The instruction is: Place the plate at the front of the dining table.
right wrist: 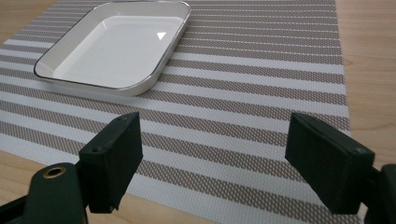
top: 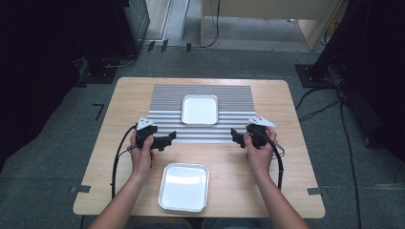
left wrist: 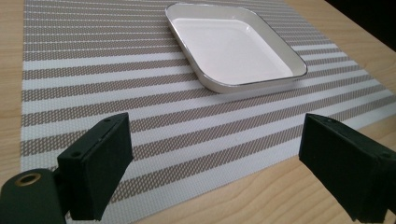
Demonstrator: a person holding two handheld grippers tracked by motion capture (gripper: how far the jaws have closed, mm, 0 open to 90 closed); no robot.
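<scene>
Metal tray (top: 184, 187), silver and shallow, empty, at the near edge of a light wooden bench (top: 119, 100), midway between two forearms coming in from below. Just beyond it, two hands, each wrapped around a black handheld tool with a cable trailing back toward the person.

Left claw (top: 170, 138) over the near left corner of a striped placemat (top: 236, 98), pointing inward toward the middle of the bench. Jaws spread wide apart in the left gripper view, nothing between them but mat and bare wood. Grey three-cornered plate on top of the tool.

Right claw (top: 234, 135) mirrored opposite, over the near right edge of the mat, pointing inward toward the left one. Jaws likewise wide apart in the right gripper view, gripping nothing, striped mat visible between them. Well apart from the left claw, with empty mat between.

Farther off, white square dish (top: 199, 109) with rounded corners and a thin dark rim, empty, resting on the placemat near its middle, between and beyond both claws. Placemat in grey and white bands running across the bench.

Beyond the bench, grey carpeted floor, black cables, dark equipment at both sides.
</scene>
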